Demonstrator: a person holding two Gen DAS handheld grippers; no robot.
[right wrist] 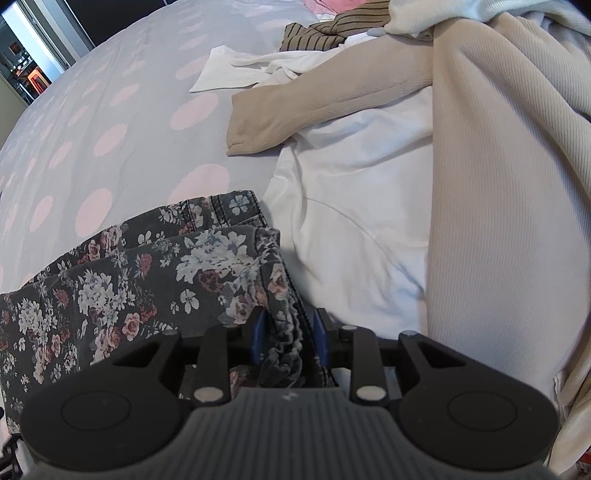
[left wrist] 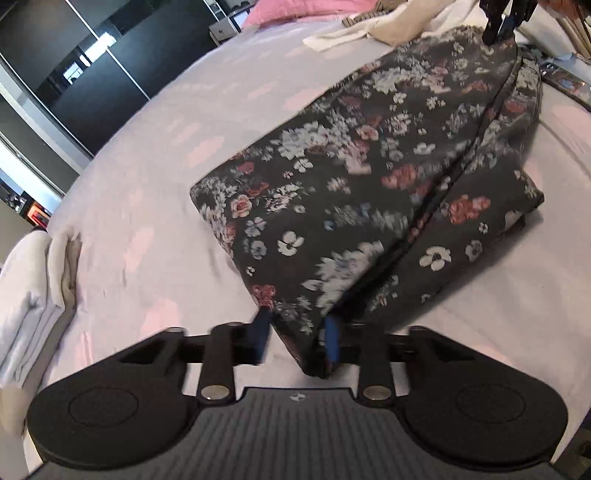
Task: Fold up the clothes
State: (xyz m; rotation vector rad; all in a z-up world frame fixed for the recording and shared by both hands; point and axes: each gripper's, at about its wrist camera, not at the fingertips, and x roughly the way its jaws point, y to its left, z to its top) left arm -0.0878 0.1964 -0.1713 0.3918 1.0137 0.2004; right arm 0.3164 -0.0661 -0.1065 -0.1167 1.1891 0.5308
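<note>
A dark floral garment (left wrist: pixel 369 177) lies folded into a long strip on the pale spotted bed sheet (left wrist: pixel 147 147). My left gripper (left wrist: pixel 297 336) is at its near corner, with the blue pads closed on that corner of cloth. In the right wrist view the garment's other end (right wrist: pixel 110 288) shows its gathered waistband. That band sits between the fingers of my right gripper (right wrist: pixel 289 338), whose jaws stand apart with a dark gap beside the cloth. The right gripper (left wrist: pixel 498 26) also shows small at the garment's far end.
A folded stack of pale clothes (left wrist: pixel 33 295) sits at the bed's left edge. Unfolded clothes lie beside the right gripper: a beige ribbed garment (right wrist: pixel 498 184), a white top (right wrist: pixel 351 206), a striped brown piece (right wrist: pixel 332 33). A dark wardrobe (left wrist: pixel 55 55) stands beyond the bed.
</note>
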